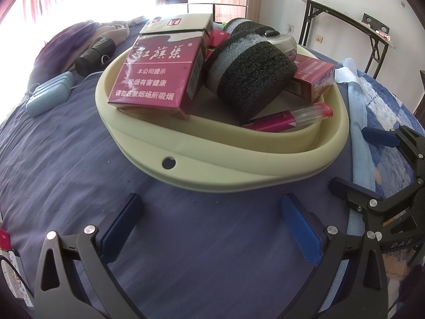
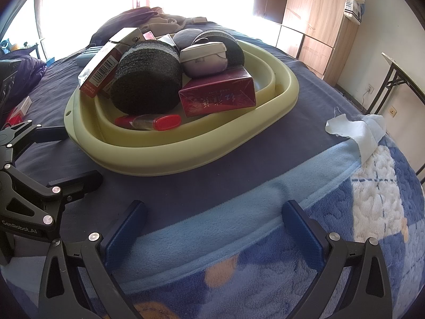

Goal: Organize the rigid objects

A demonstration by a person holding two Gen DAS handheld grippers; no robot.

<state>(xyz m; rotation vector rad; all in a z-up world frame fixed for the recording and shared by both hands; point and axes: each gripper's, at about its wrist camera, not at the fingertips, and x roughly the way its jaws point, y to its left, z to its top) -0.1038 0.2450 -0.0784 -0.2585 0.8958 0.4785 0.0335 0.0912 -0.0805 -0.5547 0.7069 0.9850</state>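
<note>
A pale yellow basin rests on the dark blue bed sheet. It holds a red cigarette box, a second red box, black sponge rolls, a clear tube with a red cap and a grey case. My left gripper is open over the sheet just short of the basin, with nothing between its fingers. The right gripper is open and empty over the blanket's edge, at the basin's right. Each gripper shows in the other's view: the right gripper, the left gripper.
A light blue case and a black roll lie left of the basin, near a pile of clothes. A blue patterned fleece blanket with a white cloth scrap covers the right side. A folding table and a wardrobe stand behind.
</note>
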